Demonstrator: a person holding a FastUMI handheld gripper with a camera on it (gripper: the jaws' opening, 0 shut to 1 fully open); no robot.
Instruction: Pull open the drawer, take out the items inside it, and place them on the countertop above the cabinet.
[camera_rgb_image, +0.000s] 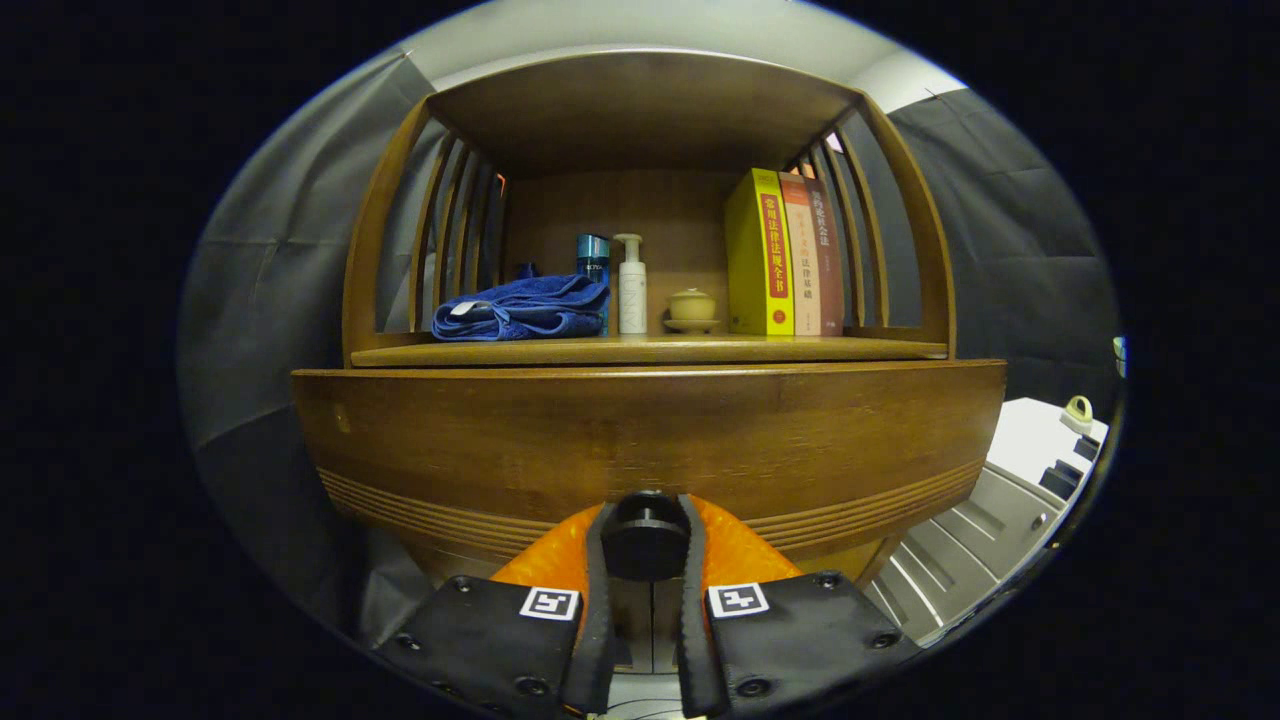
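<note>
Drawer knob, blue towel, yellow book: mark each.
Drawer knob (645, 535), gripper view, its round face between the fingers.
Blue towel (520, 308), gripper view, folded top.
Yellow book (771, 252), gripper view, its spine.

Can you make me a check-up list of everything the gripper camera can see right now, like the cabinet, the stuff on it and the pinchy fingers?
Surface: wooden countertop above the drawer, under an open shelf frame.
Job's things: drawer front faces the camera; its dark round knob sits between the fingers. Items inside hidden.
Clutter: folded blue towel, blue bottle behind it, white pump bottle, small lidded cup on a saucer, three upright books to one side.
Grippers: gripper closed around the knob, both fingers against its sides.
Cables: nothing seen.
Surroundings: dark cloth wall; a white and grey unit beside the cabinet.
</note>
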